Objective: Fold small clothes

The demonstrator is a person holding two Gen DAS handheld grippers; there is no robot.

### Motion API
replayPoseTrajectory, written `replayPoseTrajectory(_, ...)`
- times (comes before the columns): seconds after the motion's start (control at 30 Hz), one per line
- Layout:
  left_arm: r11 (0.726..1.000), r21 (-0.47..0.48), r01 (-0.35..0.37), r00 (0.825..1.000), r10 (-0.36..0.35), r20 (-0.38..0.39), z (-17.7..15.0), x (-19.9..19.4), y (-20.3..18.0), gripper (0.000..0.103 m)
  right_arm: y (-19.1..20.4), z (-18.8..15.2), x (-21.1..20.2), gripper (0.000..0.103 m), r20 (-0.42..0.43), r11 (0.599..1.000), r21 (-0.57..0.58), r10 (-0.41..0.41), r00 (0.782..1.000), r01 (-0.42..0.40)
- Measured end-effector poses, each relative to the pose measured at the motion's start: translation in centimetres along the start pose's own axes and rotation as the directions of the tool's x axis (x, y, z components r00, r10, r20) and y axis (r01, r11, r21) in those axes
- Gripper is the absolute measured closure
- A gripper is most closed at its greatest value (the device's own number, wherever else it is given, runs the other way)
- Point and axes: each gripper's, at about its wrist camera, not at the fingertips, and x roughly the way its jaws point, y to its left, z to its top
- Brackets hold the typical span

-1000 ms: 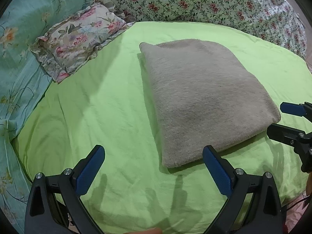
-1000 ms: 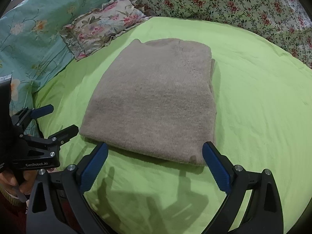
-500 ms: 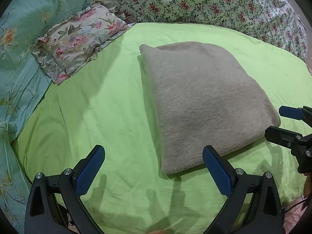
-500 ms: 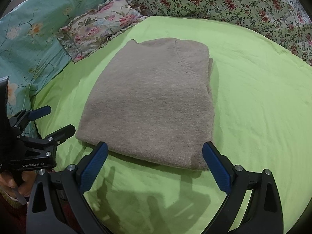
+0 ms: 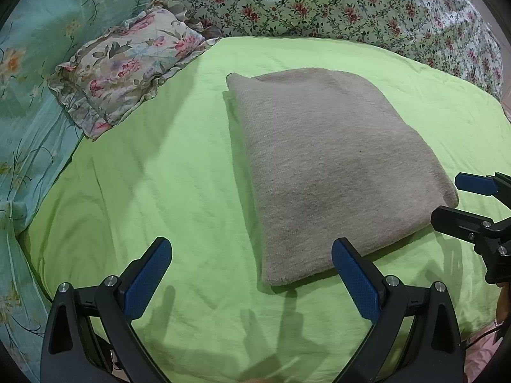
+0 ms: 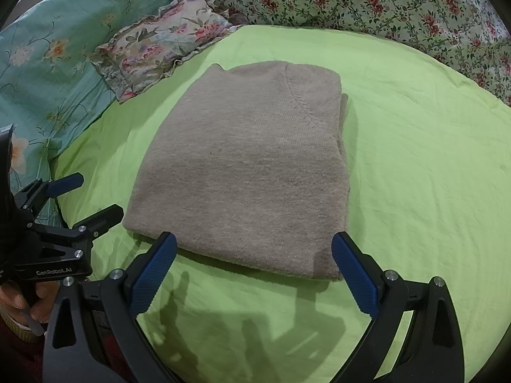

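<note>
- Left wrist view: the left gripper (image 5: pixel 252 269) hovers low over the green bed sheet (image 5: pixel 153 191), jaws wide apart and holding nothing. Its right blue pad sits just at the near left corner of the folded sweater (image 5: pixel 329 166); its left pad hangs over bare sheet.
- Same view: the right gripper (image 5: pixel 460 201) enters from the right edge, level with the sweater's near right corner and just beside it, jaws apart.
- Same view: the sweater is grey-brown knit, folded into a flat, thick rectangle with rounded corners, lying in the middle of the bed. A frilled floral pillow (image 5: pixel 127 67) lies well apart at far left, and a floral quilt (image 5: pixel 335 6) runs along the far side.
- Right wrist view: the right gripper (image 6: pixel 254 268) points at the sweater's (image 6: pixel 249 172) near edge, jaws spread to almost the width of that edge, empty.
- Same view: the left gripper (image 6: pixel 86 196) shows at lower left, jaws apart, near the sweater's near left corner. A curved seam crosses the top layer near the far right corner, and a lower layer peeks out along the right side.
</note>
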Motion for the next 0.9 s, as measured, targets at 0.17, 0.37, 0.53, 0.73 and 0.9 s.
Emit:
replayPoseTrajectory(0.17,1.000,0.002,-0.001,1.000,0.001,0.002,-0.02,-0.10,-0.11,0.002,0.11,0.04,0.00,0.005,0.002,1.000,0.001,-0.002,1.000,0.002)
replayPoseTrajectory(0.37,1.000,-0.001,-0.006,1.000,0.006,0.008,0.04,-0.44,-0.13,0.002,0.19,0.20,-0.17,0.005,0.008,1.000,0.000,-0.001,1.000,0.001)
replayPoseTrajectory(0.53,1.000,0.000,-0.005,1.000,0.005,0.008,0.07,-0.44,-0.13,0.002,0.31,0.37,-0.32,0.005,0.011,1.000,-0.003,0.000,1.000,0.000)
replayPoseTrajectory(0.73,1.000,-0.002,-0.007,1.000,0.007,0.007,0.09,-0.48,-0.16,0.002,0.41,0.42,-0.35,0.005,0.011,1.000,-0.003,-0.001,1.000,0.001)
replayPoseTrajectory(0.9,1.000,-0.002,-0.007,1.000,0.007,0.007,0.14,-0.51,-0.15,0.002,0.44,0.41,-0.34,0.005,0.011,1.000,-0.001,-0.001,1.000,0.001)
